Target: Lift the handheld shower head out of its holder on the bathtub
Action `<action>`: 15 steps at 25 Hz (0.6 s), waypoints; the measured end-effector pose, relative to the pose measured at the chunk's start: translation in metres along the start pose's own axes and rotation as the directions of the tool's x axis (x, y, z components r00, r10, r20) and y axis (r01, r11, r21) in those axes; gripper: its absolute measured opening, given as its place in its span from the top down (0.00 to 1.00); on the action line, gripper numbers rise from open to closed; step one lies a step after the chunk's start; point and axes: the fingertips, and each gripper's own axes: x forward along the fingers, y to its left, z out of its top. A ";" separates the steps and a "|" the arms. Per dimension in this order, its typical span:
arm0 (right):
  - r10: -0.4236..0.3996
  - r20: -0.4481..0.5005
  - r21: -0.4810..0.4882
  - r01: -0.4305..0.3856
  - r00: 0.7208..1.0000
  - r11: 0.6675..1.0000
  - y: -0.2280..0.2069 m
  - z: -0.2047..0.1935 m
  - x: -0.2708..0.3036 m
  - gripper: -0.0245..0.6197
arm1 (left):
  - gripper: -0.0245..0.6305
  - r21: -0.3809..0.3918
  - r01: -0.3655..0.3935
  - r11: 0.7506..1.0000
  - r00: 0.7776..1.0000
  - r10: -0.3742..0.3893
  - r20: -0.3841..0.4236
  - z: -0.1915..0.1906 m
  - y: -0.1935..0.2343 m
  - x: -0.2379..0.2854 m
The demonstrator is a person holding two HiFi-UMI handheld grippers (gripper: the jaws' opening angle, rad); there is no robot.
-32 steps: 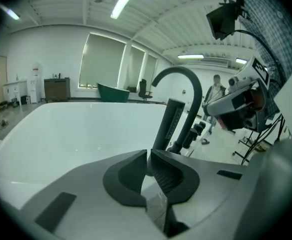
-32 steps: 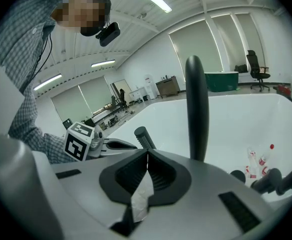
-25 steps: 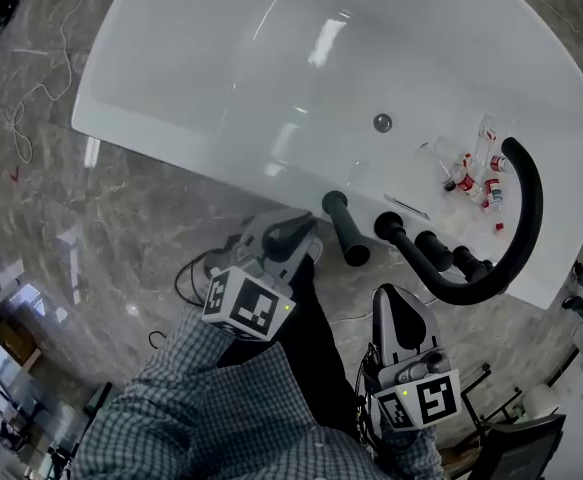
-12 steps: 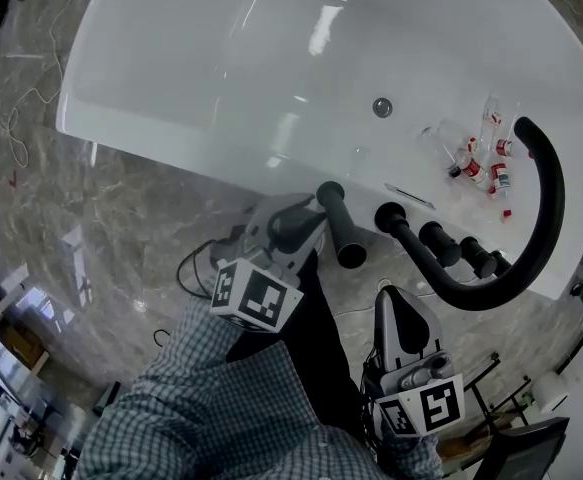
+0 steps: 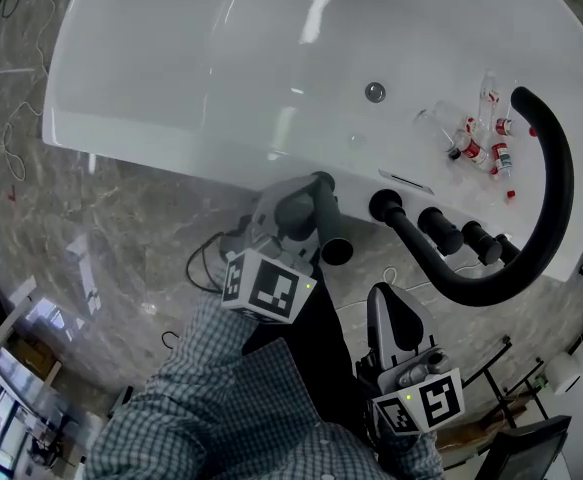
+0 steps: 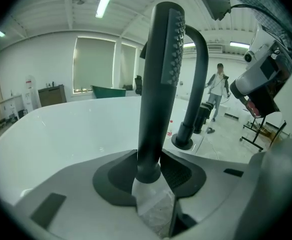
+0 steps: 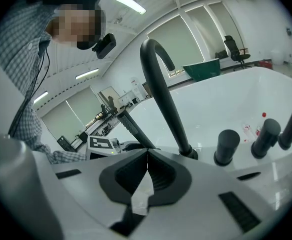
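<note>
Nearest the observer, a checked sleeve led to the left gripper, grey moulded plastic carrying a cube with square markers. Its jaws had just been opening and stood released, wide apart, with the shower head between the ribbed black pads; no firm press on the handle could be confirmed. The right gripper hung lower and nearer, its jaws clenched together on nothing, well apart from the fittings. The shower head was a slim, matte black rod with a strip of small nozzle studs near its top. It stood upright on the near rim of the bathtub, just left of the spout; its seat in the holder was hidden behind the left jaws. The spout was a thick black tube rising from a round base and bent into a high arch over the basin. Beside it on the rim stood a row of short black cylindrical knobs. The bathtub was glossy white, smooth, with rounded walls reflecting the ceiling lights. It contained several small clear bottles with red caps lying below the spout, and a round metal fitting in its wall. Polished marbled stone floor surrounded the tub.
</note>
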 end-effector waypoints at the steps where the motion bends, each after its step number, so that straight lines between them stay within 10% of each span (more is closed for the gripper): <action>1: 0.002 0.000 0.002 -0.002 1.000 1.000 -0.001 -0.001 0.000 0.94 | 0.78 0.006 -0.001 1.000 1.000 0.000 0.003 0.000 0.000 0.001; 15: -0.002 -0.001 0.016 0.002 1.000 1.000 -0.007 -0.013 -0.004 0.94 | 0.78 0.054 0.052 0.997 0.999 -0.053 0.010 0.000 -0.004 0.005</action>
